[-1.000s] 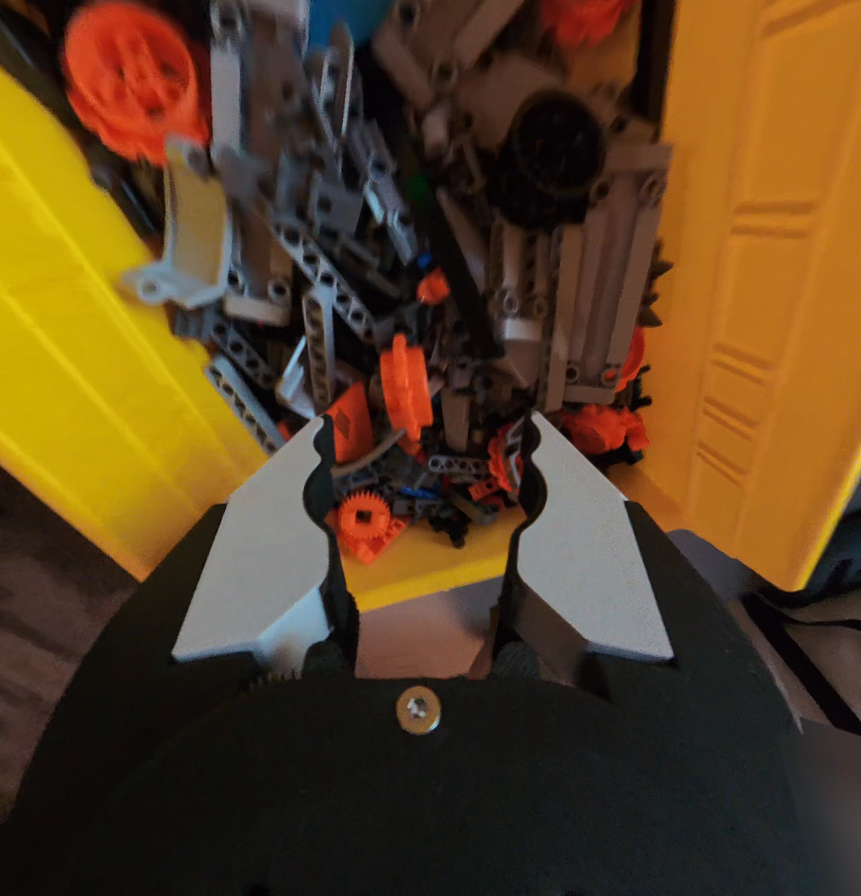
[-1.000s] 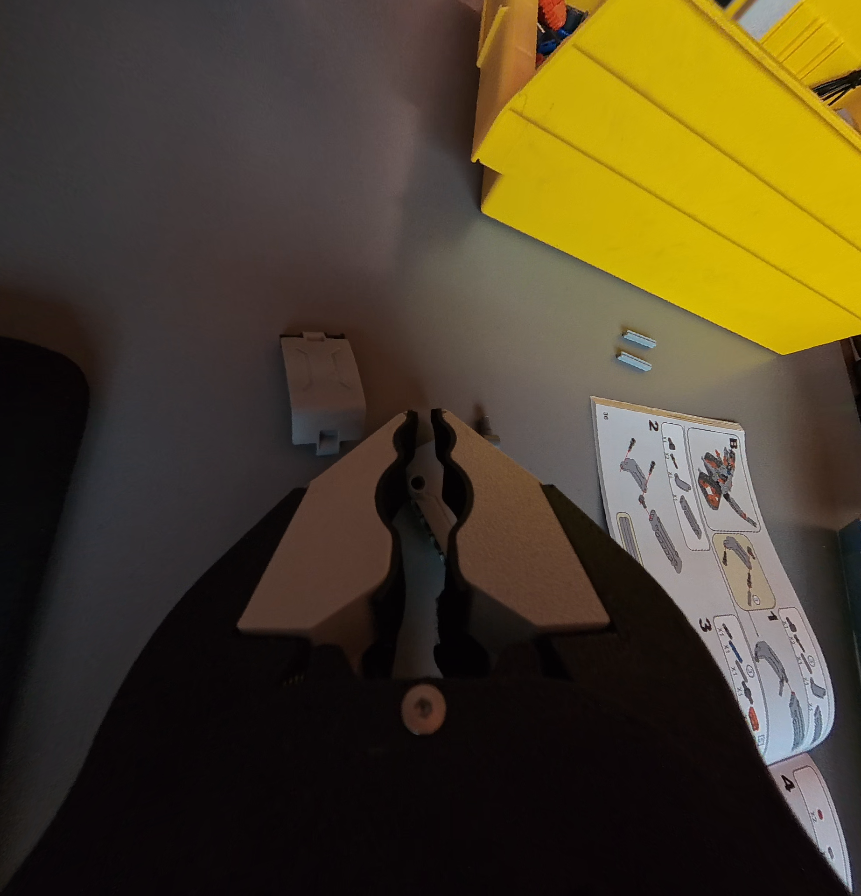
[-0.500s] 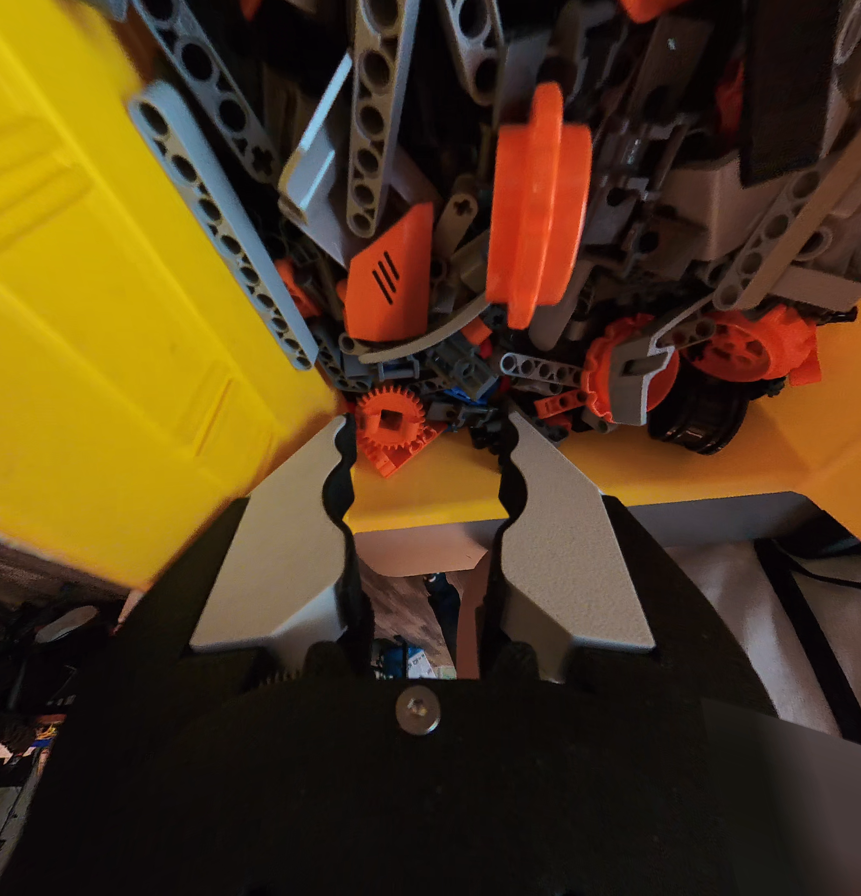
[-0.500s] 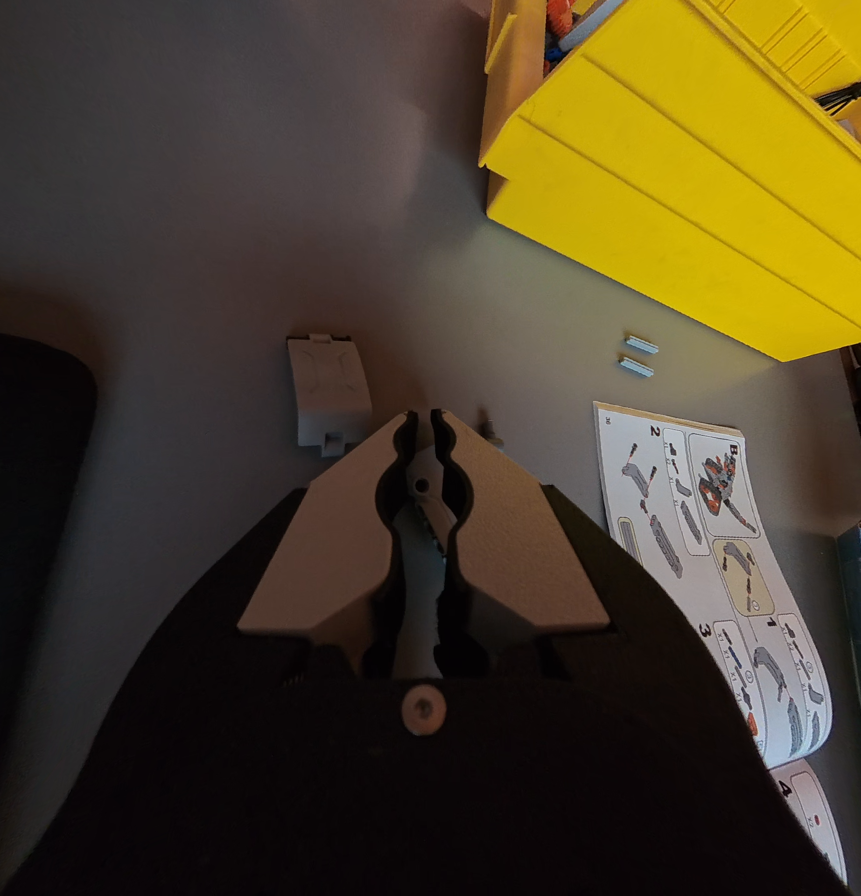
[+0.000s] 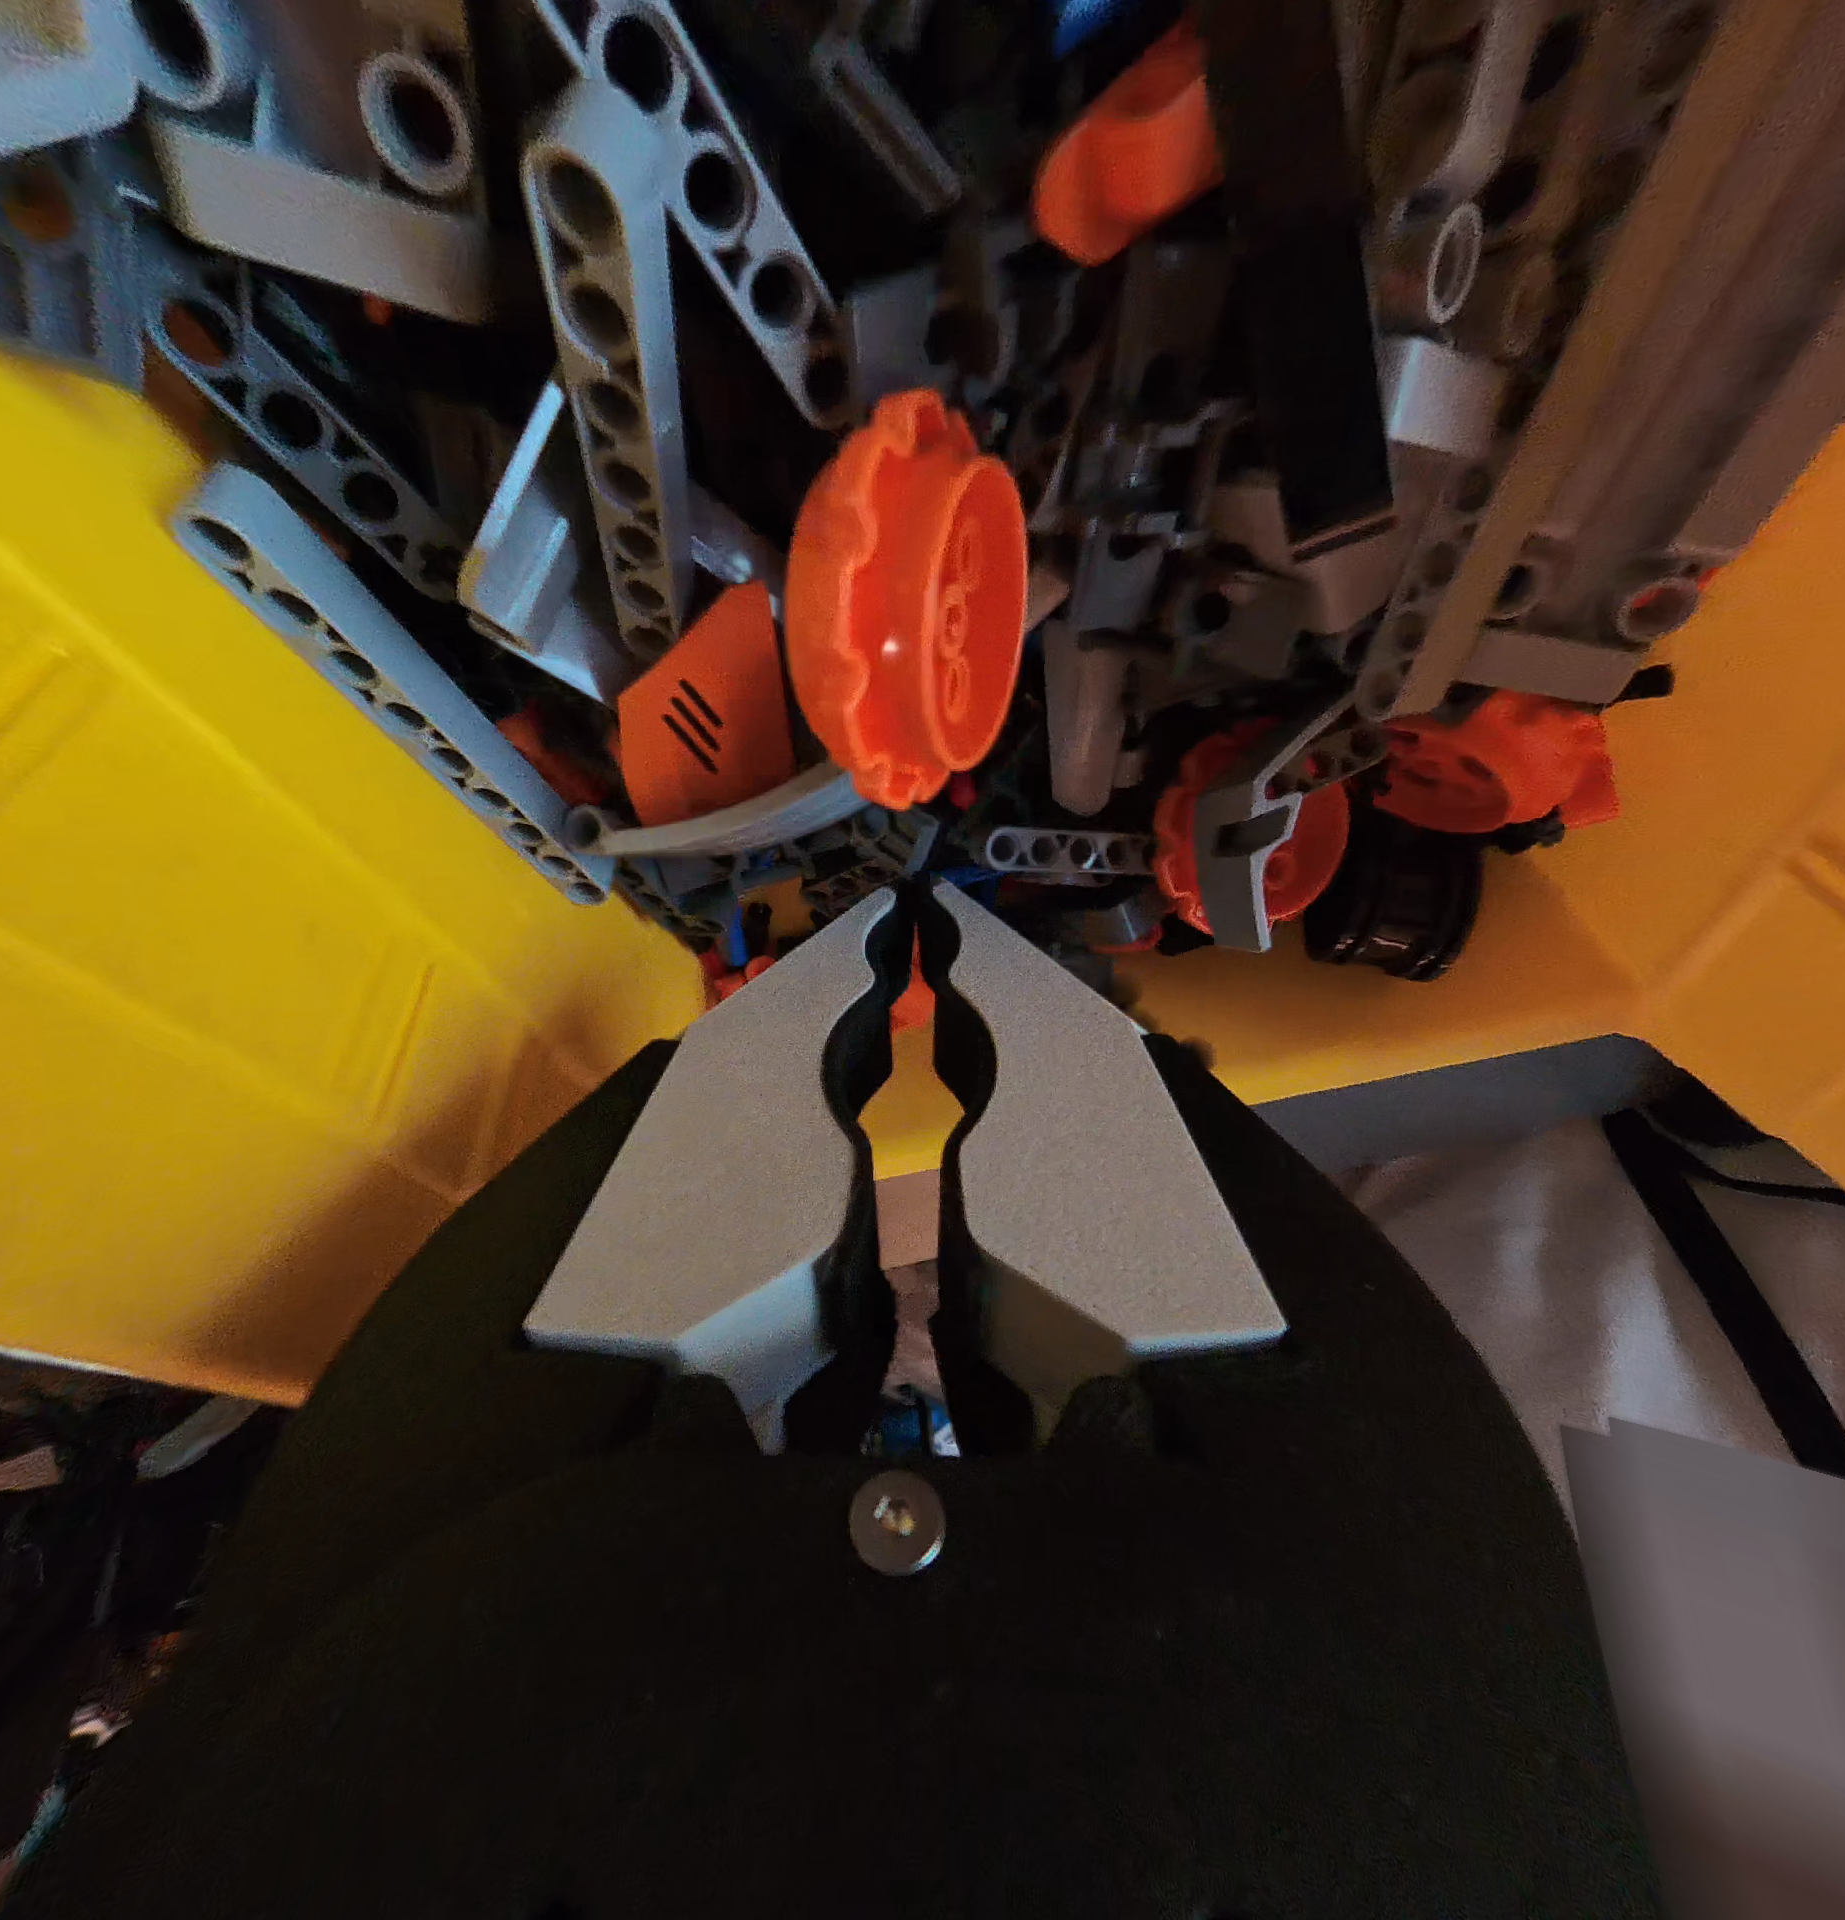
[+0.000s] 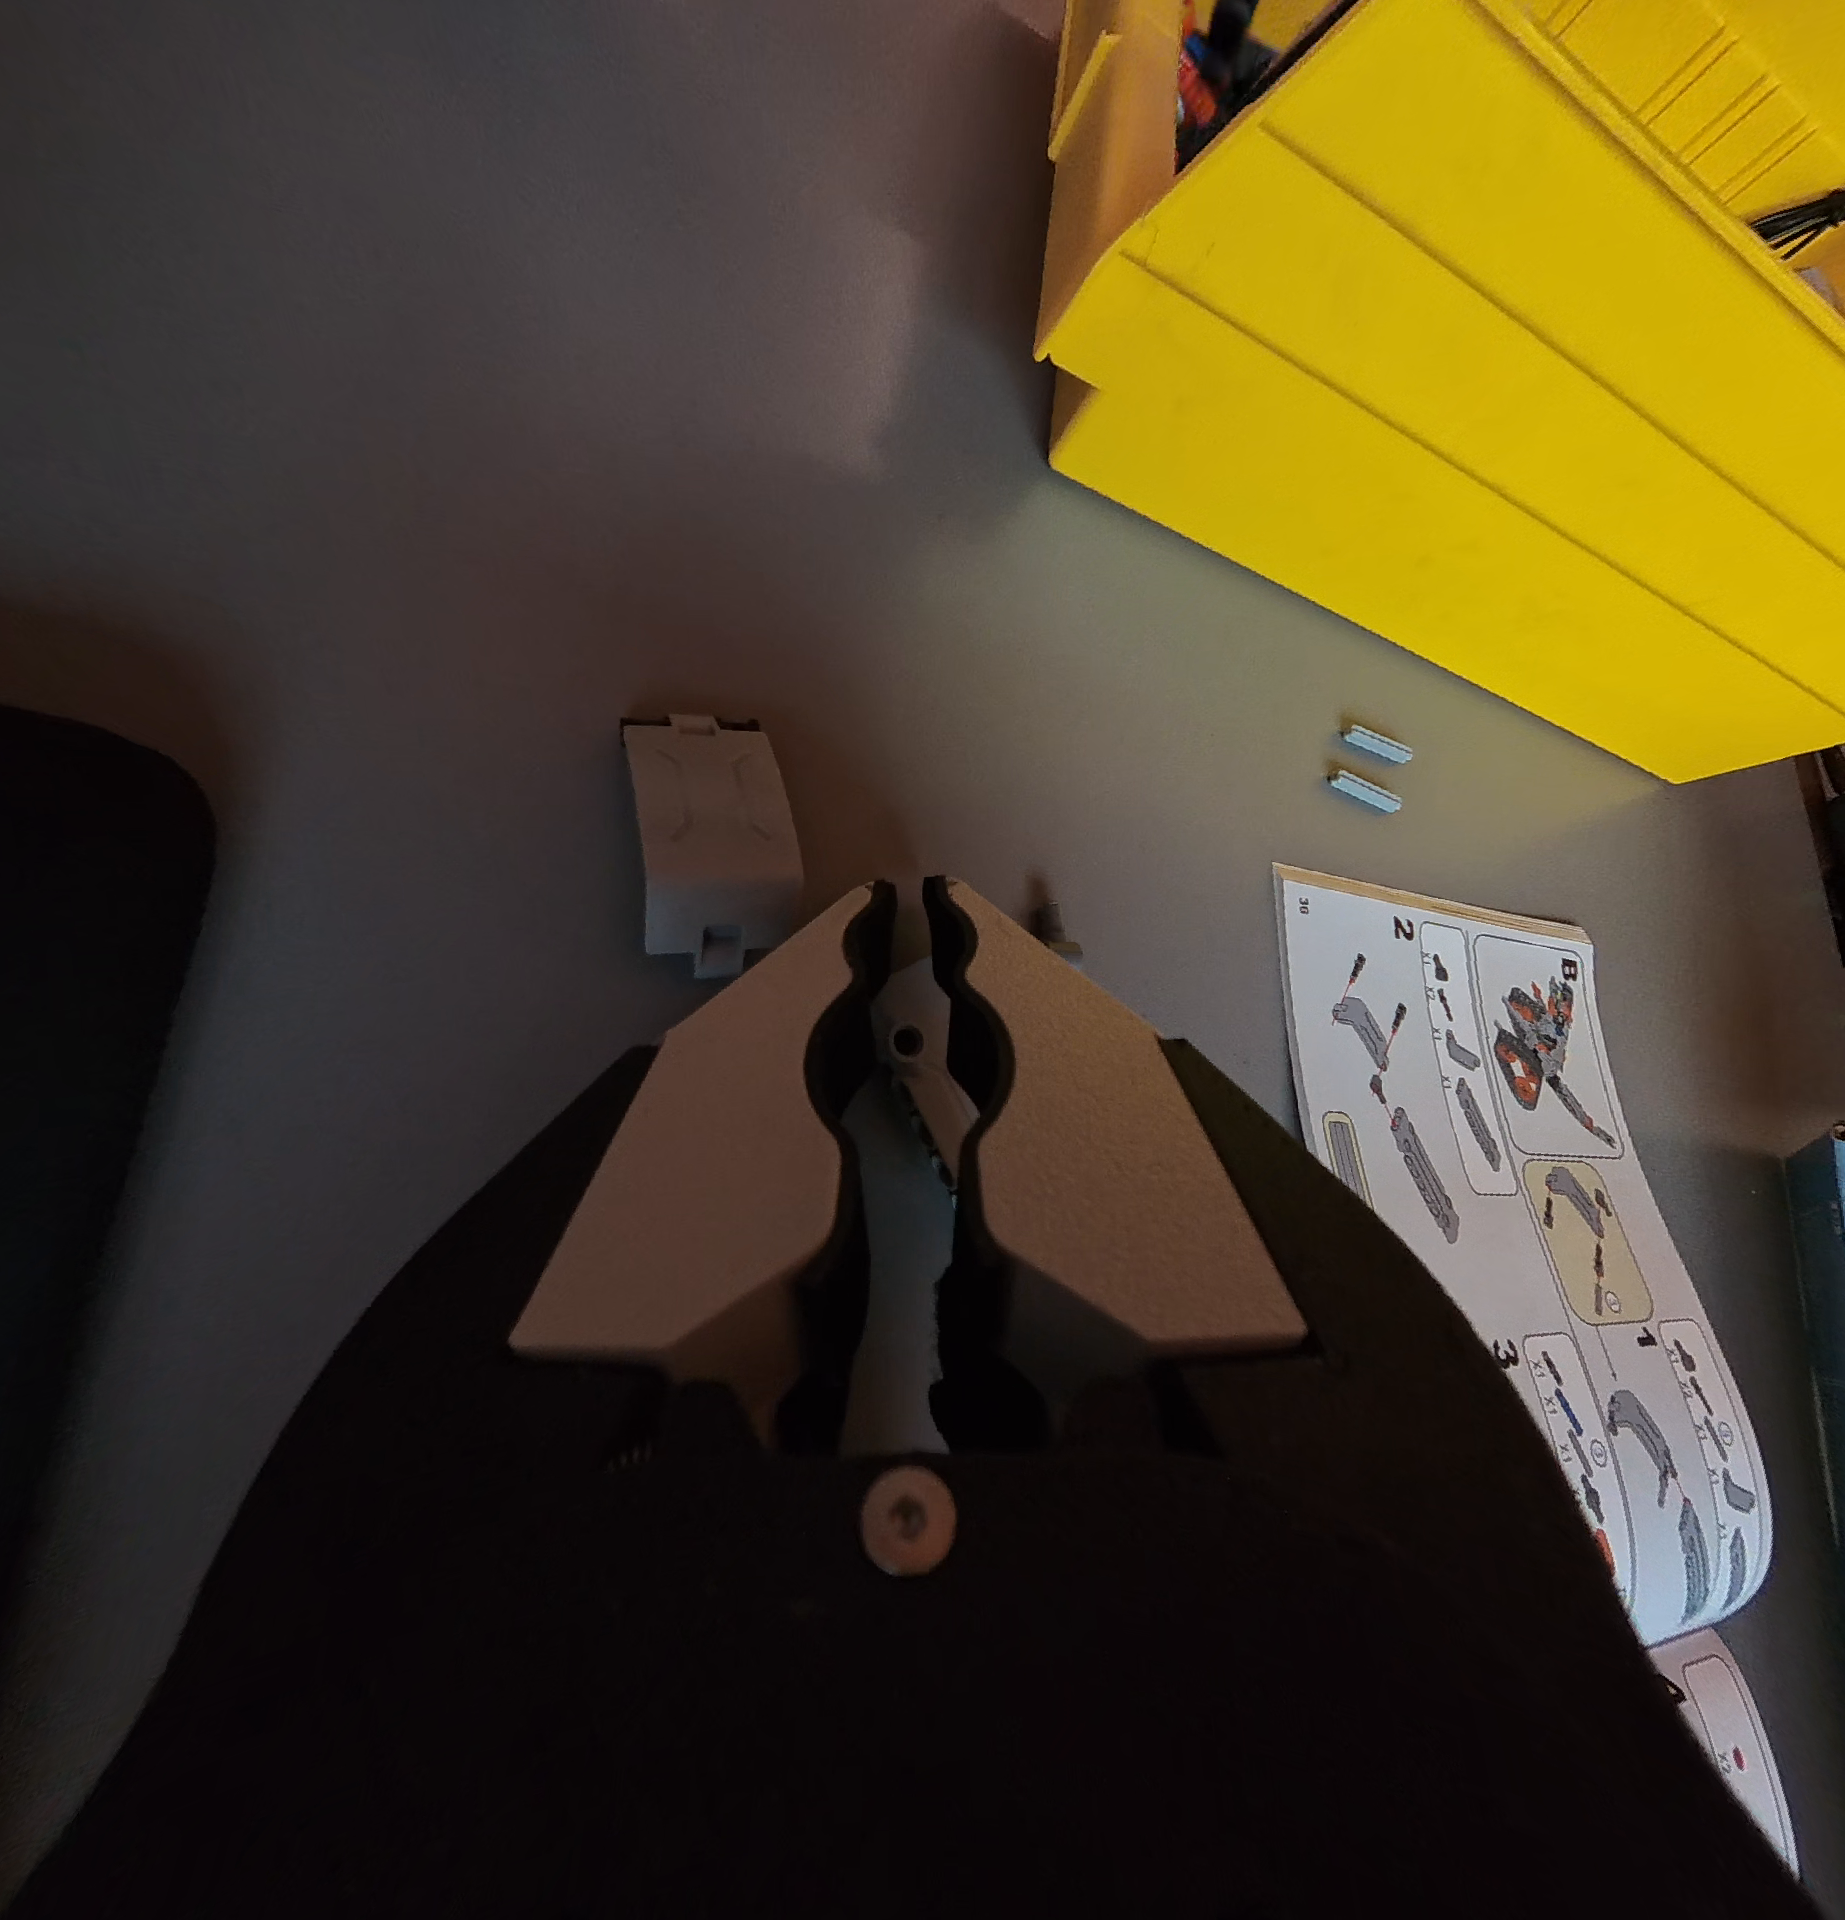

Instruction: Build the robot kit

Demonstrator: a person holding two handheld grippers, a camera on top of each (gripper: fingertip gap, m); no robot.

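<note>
In the left wrist view my left gripper is inside a yellow bin, its tips closed together at the near edge of a heap of grey, black and orange building parts. Whether a part is pinched between the tips cannot be told. An orange round disc and an orange panel with three slits lie just beyond the tips. In the right wrist view my right gripper is shut on a light grey part with a hole, held above the grey table.
On the table lie a grey curved panel, a small grey pin, two short pale bars and an open instruction booklet. Yellow bins stand at the back right. A black object is at the left. One gripper's finger ends stand about 25 cm off the other's.
My left gripper has pushed deeper into the bin and closed from wide open to shut. The right gripper has held still with the grey part in it.
</note>
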